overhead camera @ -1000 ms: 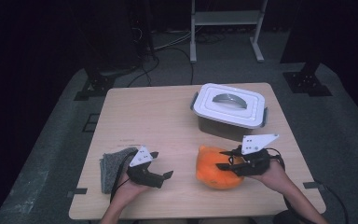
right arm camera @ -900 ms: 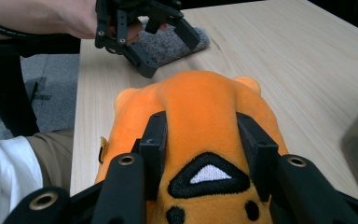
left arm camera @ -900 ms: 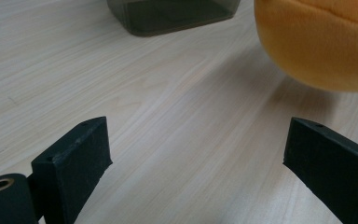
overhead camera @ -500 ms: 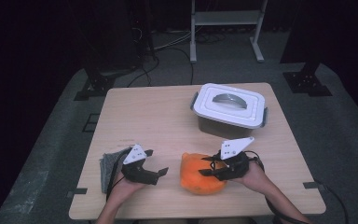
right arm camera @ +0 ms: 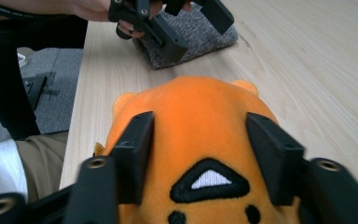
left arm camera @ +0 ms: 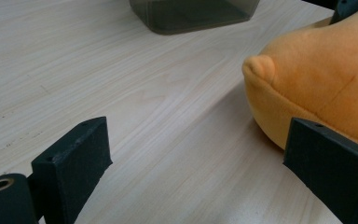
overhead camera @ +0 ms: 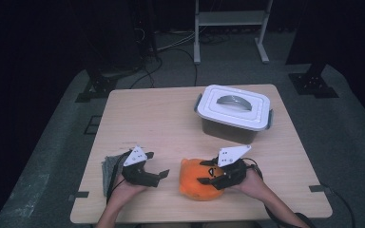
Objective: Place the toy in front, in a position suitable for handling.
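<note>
Orange plush toy [overhead camera: 198,179] now nearer left tongs [overhead camera: 159,175], face toward right tongs [overhead camera: 208,175], both just-widened pairs apart.

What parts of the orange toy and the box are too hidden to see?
- Orange plush toy: in the high view the right gripper covers its far side; its underside lies on the table.
- Lidded box: the white lid hides its inside.
- Grey cloth: the left gripper and hand cover most of it in the high view.
</note>
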Motion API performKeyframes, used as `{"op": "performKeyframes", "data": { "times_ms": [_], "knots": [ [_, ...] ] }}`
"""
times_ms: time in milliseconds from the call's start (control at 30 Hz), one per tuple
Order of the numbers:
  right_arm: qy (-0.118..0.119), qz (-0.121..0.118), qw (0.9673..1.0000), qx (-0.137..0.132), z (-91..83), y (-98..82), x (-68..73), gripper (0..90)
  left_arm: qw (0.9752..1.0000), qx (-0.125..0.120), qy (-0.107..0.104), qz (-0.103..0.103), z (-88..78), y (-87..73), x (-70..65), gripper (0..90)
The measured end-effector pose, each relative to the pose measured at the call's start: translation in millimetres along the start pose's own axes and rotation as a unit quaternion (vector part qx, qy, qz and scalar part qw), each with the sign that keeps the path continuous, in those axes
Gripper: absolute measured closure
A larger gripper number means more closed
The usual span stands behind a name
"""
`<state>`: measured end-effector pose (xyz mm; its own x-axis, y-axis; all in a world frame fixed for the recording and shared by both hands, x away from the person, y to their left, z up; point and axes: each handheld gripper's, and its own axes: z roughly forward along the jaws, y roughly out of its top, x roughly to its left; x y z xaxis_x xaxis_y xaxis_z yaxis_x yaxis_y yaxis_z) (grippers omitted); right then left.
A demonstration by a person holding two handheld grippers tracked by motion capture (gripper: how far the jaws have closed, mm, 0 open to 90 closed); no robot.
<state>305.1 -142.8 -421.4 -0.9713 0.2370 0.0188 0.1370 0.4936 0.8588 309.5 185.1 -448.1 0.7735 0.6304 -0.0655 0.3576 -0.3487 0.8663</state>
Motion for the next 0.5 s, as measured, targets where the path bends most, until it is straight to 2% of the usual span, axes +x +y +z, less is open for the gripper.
{"op": "performKeyframes", "data": {
  "times_ms": [100, 167, 300, 433, 467, 500],
  "knots": [
    [0.009, 0.011, 0.9998, -0.015, -8.6, -3.4, -3.1, 31.0, 1.0, 0.0, -0.005, -0.002, 0.3, 0.4, -1.2, 6.2],
    [0.011, 0.013, 0.9997, -0.018, -11.7, -4.3, -3.7, 30.6, 1.0, 0.0, -0.005, 0.0, 0.7, 0.7, -1.6, 6.2],
    [0.004, 0.015, 0.9996, -0.024, -28.3, -12.1, -5.8, 27.4, 0.9999, 0.003, -0.01, 0.013, -0.9, 3.7, -2.2, 6.3],
    [0.005, 0.02, 0.9996, -0.021, -33.2, -18.8, -7.0, 26.9, 0.9996, 0.006, -0.011, 0.027, -9.5, 5.3, 3.9, 6.4],
    [0.005, 0.02, 0.9995, -0.023, -34.0, -20.6, -6.8, 26.9, 0.9991, 0.01, -0.009, 0.04, -17.1, 4.2, 8.3, 6.8],
    [0.005, 0.02, 0.9995, -0.023, -34.0, -20.6, -6.8, 26.9, 0.9991, 0.01, -0.009, 0.04, -17.1, 4.2, 8.3, 7.7]
  ]
}}
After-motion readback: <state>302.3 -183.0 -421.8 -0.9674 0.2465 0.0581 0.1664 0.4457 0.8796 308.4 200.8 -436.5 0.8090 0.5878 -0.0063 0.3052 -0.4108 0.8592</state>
